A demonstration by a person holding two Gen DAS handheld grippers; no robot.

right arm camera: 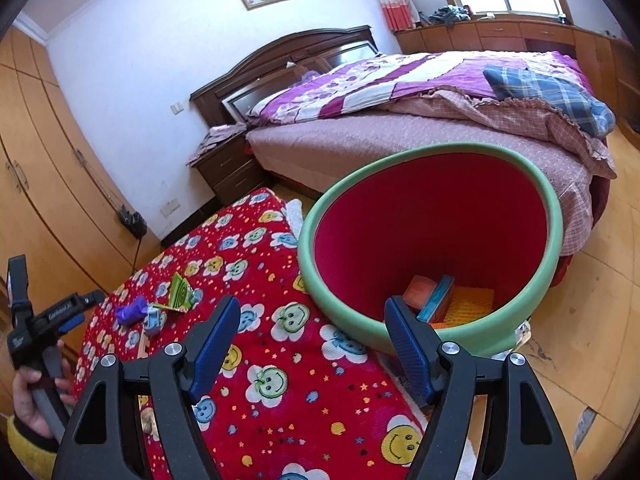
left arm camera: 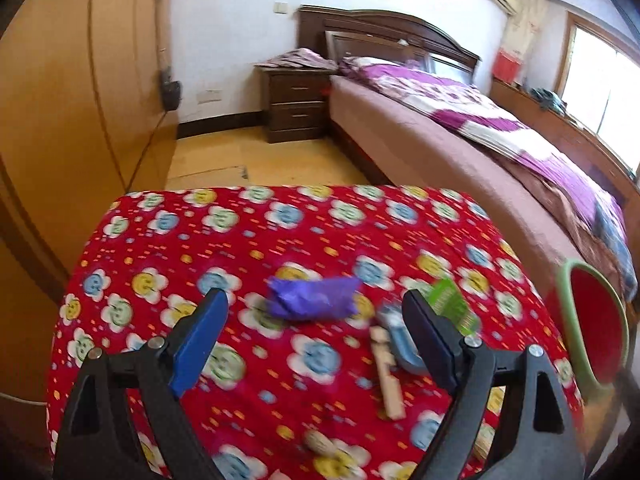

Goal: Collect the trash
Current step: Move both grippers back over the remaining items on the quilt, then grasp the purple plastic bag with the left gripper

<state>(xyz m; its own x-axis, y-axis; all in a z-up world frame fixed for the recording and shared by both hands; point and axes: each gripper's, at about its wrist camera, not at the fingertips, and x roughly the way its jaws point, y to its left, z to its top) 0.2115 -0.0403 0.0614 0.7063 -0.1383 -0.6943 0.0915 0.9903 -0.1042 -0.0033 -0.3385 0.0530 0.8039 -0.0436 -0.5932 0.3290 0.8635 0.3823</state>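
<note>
Step in hand: approach to the next trash item. The left gripper (left arm camera: 316, 312) has its fingers spread wide and empty, aimed at the purple wrapper (left arm camera: 314, 297) lying on the red-clothed desk (left arm camera: 280, 224). A green packet (left arm camera: 452, 308), a wooden stick (left arm camera: 386, 376) and a blurred, possibly blue-grey, item lie just beside it.

Next move: lower over the wrapper, close, carry to the bin (right arm camera: 554, 216).

The right gripper (right arm camera: 312, 340) hovers near the bin with fingers apart, holding nothing. The bin holds an orange box (right arm camera: 418, 294) and a teal box (right arm camera: 438, 298).
</note>
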